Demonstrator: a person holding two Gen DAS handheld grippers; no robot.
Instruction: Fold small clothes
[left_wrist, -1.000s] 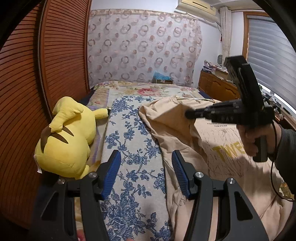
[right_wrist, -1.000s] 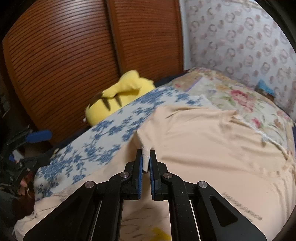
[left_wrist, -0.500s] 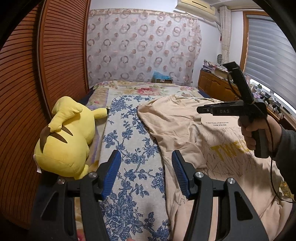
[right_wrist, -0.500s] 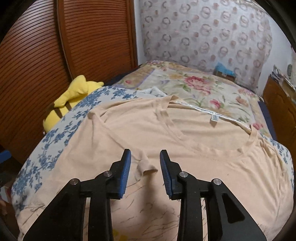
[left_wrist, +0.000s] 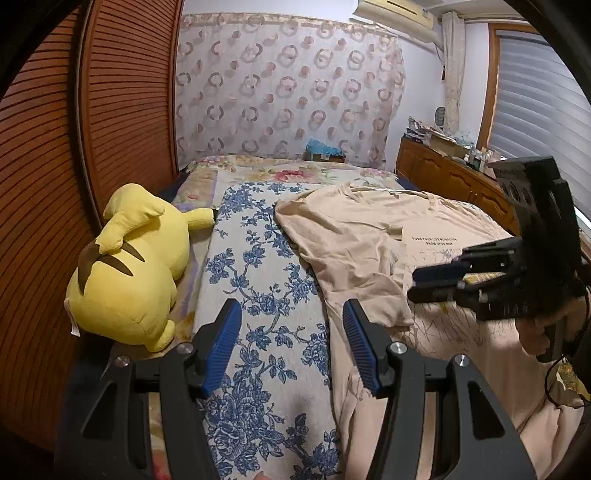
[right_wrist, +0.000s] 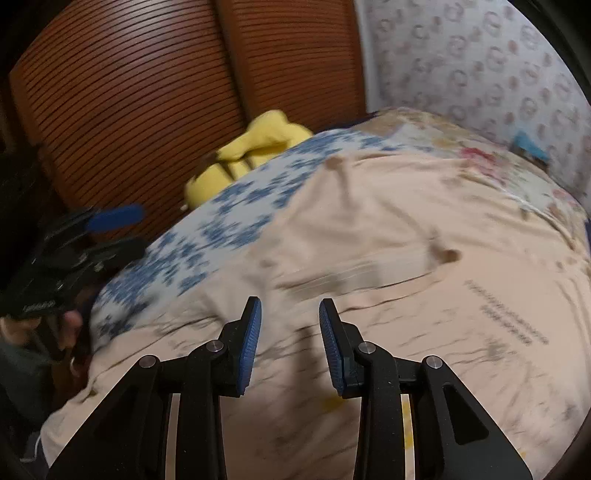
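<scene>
— T-shirt: position and step? 
— Laid flat on the bed, left sleeve folded inward. Both the left gripper and right gripper are released, nothing grasped. 
— Next? 
— Probably the opposite sleeve must be pinched and folded across.

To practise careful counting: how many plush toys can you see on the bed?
1. A yellow plush toy lies at the bed's left edge, beside the blue-flowered cover, against the slatted wooden doors. Others may be hidden out of view.

Sleeve now folded, released.
</scene>
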